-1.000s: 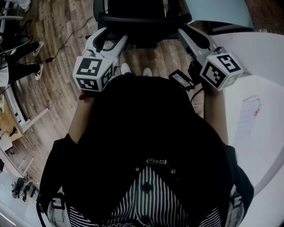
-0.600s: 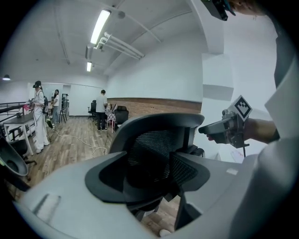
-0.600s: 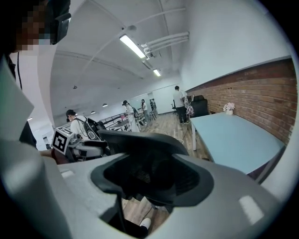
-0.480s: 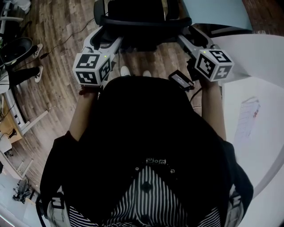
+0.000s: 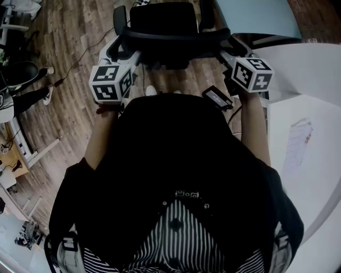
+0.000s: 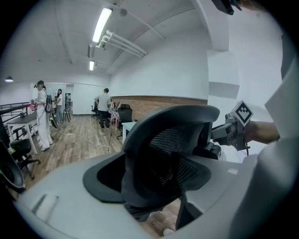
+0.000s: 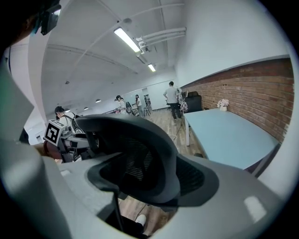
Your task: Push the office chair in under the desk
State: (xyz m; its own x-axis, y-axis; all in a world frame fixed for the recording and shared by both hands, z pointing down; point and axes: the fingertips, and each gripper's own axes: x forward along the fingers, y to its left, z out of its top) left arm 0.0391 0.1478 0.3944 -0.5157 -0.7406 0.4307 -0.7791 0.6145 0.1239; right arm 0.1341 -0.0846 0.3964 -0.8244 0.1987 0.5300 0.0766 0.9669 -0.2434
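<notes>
Left gripper and right gripper both with jaws wide apart, just opened further, each astride the top rim of the office chair backrest, not clamped on it. Chair standing on the wooden floor ahead, just left of the light-blue desk, seemingly not yet under it. Whole push probably left to do. No containers visible.

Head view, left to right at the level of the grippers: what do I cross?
left gripper → office chair → right gripper → white table. Both grippers' jaws have just been opening, each with the chair's backrest between them.
</notes>
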